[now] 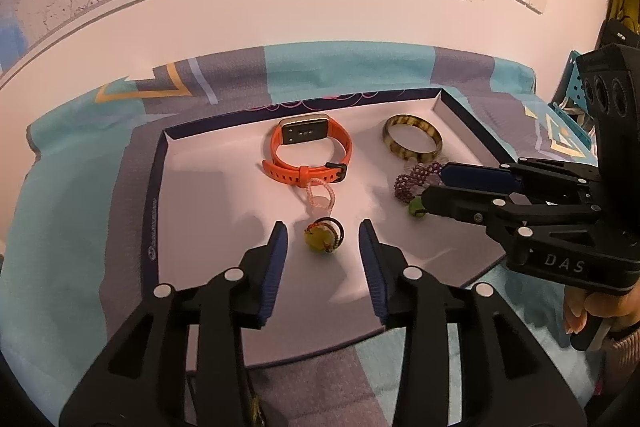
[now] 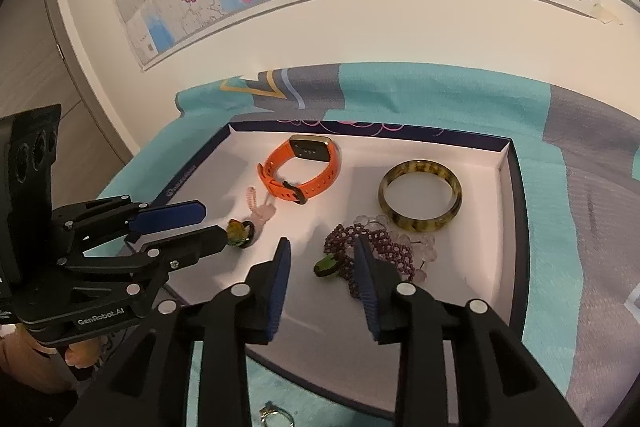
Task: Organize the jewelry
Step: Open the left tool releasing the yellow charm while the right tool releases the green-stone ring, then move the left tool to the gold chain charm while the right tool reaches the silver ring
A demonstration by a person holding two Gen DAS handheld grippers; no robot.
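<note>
Now — left tool released, yellow ring between tips | right tool released, green ring between tips

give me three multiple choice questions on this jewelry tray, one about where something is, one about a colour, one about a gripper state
1. Where does the striped bangle lie in the tray?
A. far right corner
B. near left corner
C. outside it

2. What colour is the watch strap?
A. green
B. orange
C. white

3. How does the left gripper stand?
A. shut on the watch
B. shut on the bangle
C. open around the yellow stone ring

Answers: 1 A, the bangle sits by the tray's far right walls. 2 B, the strap is bright orange. 3 C, there is a gap between each pad and the ring.
</note>
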